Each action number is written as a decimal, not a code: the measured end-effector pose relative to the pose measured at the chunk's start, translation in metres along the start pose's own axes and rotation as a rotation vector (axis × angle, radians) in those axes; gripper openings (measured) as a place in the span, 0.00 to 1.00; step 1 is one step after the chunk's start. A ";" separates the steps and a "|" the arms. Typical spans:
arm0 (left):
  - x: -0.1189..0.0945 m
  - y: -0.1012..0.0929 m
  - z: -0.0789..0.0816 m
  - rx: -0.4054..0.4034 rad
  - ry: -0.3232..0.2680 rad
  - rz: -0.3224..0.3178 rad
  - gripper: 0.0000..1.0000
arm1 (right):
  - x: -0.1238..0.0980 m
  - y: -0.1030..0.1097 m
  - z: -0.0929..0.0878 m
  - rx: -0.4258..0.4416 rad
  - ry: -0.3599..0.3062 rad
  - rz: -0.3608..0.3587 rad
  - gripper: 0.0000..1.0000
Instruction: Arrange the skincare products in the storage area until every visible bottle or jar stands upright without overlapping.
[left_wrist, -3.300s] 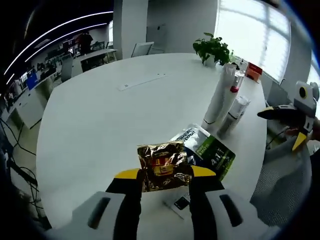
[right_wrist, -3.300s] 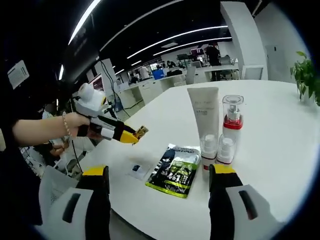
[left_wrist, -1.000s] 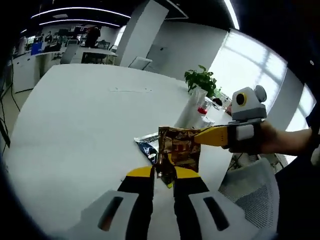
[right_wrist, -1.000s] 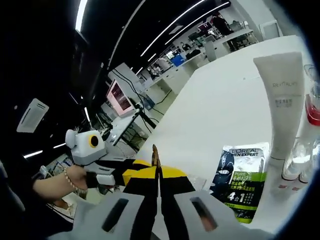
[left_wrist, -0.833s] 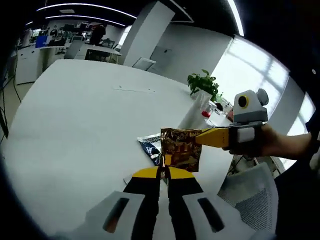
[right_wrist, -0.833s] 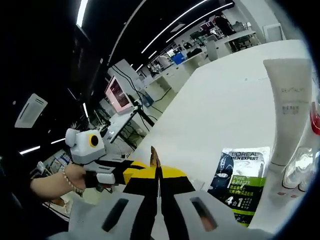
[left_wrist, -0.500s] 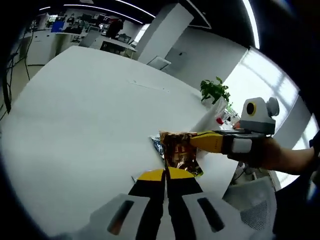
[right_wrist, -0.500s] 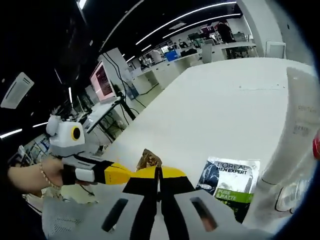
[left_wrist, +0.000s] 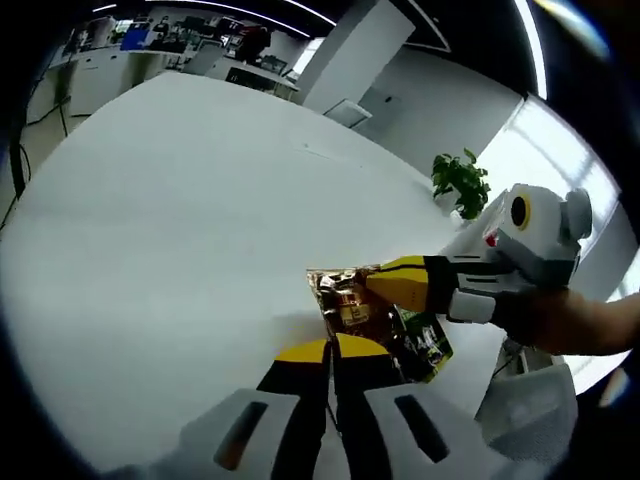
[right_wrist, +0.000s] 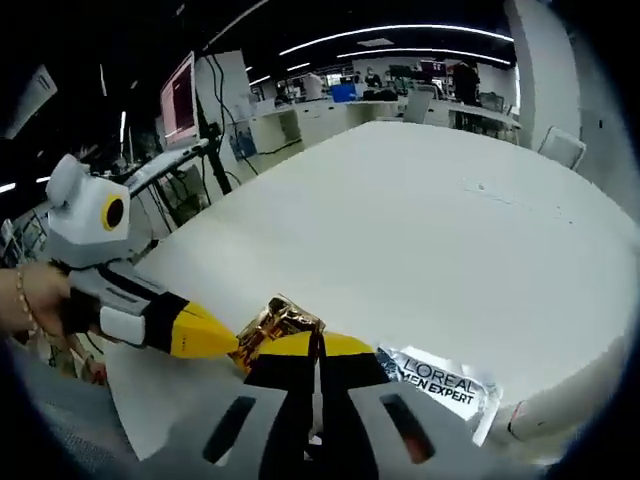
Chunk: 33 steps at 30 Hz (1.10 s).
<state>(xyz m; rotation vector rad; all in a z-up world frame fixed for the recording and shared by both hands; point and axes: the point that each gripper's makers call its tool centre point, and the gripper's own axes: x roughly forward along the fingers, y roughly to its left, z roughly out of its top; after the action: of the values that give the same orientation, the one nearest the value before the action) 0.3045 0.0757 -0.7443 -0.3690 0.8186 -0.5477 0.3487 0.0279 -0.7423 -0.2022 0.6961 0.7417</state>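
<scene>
Both claws pinch 1 gold foil sachet (left_wrist: 345, 300) low over the white desk (left_wrist: 170, 220), just above the L'Oreal sachet (right_wrist: 440, 380). Left claw (left_wrist: 333, 348) & right claw (right_wrist: 318, 345) are each closed on an edge. Advice: 1 claw lets go 1st, w/o tugging; set it clear of the L'Oreal sachet.

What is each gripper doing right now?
Left gripper: shut on the gold foil sachet.
Right gripper: shut on the same gold foil sachet.
</scene>
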 end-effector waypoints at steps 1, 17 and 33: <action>0.002 0.000 -0.001 0.011 0.005 0.004 0.00 | 0.002 -0.001 -0.003 -0.025 0.010 -0.005 0.01; 0.024 0.004 0.018 0.474 -0.018 0.073 0.16 | 0.024 -0.011 -0.014 -0.158 0.058 -0.016 0.01; 0.053 -0.004 0.018 0.789 0.093 0.058 0.21 | 0.022 -0.010 -0.012 -0.222 0.068 -0.024 0.06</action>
<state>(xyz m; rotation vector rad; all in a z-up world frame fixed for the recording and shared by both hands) 0.3460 0.0432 -0.7618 0.4056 0.6391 -0.7880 0.3612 0.0276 -0.7660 -0.4389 0.6741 0.7918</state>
